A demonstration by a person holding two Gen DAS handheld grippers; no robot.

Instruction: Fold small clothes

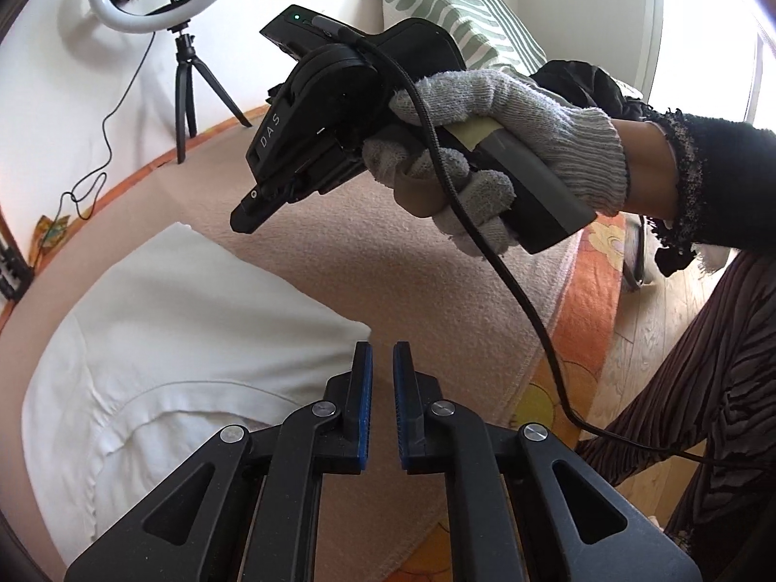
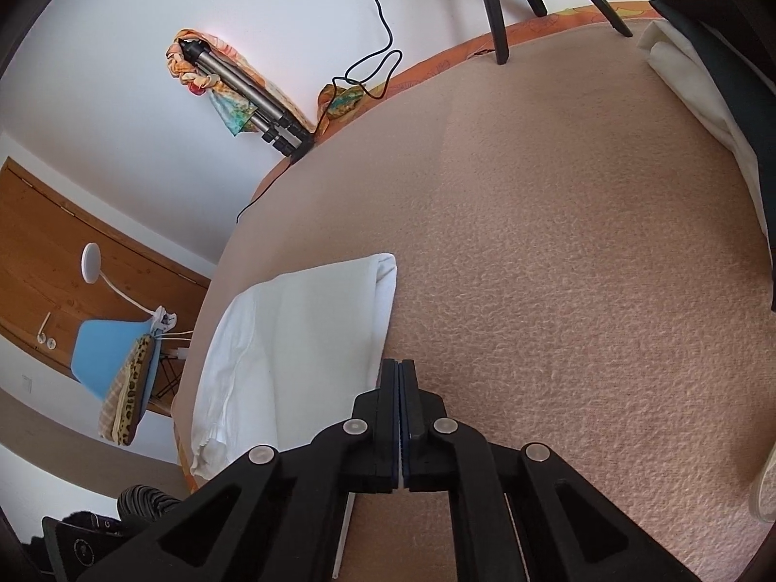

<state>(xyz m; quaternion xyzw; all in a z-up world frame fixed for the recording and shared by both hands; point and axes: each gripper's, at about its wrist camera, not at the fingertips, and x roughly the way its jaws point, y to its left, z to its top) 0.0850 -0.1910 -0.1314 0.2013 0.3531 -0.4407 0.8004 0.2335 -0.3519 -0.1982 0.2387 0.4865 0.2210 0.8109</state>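
A white garment (image 1: 160, 339) lies folded on the pink towel-covered table (image 1: 388, 262). It also shows in the right wrist view (image 2: 300, 339) as a folded rectangle. My left gripper (image 1: 382, 354) hovers just past the garment's right corner, jaws slightly apart and empty. My right gripper (image 1: 242, 216) is held in a gloved hand above the table, pointing down towards the garment; in its own view (image 2: 400, 368) the jaws are pressed together with nothing between them, beside the garment's right edge.
A ring light on a small tripod (image 1: 186, 82) stands at the table's back edge with a trailing cable. Folded white and dark cloths (image 2: 703, 77) lie at the far right. A striped cushion (image 1: 451, 5) sits behind. The table edge (image 1: 577, 320) drops to a wooden floor.
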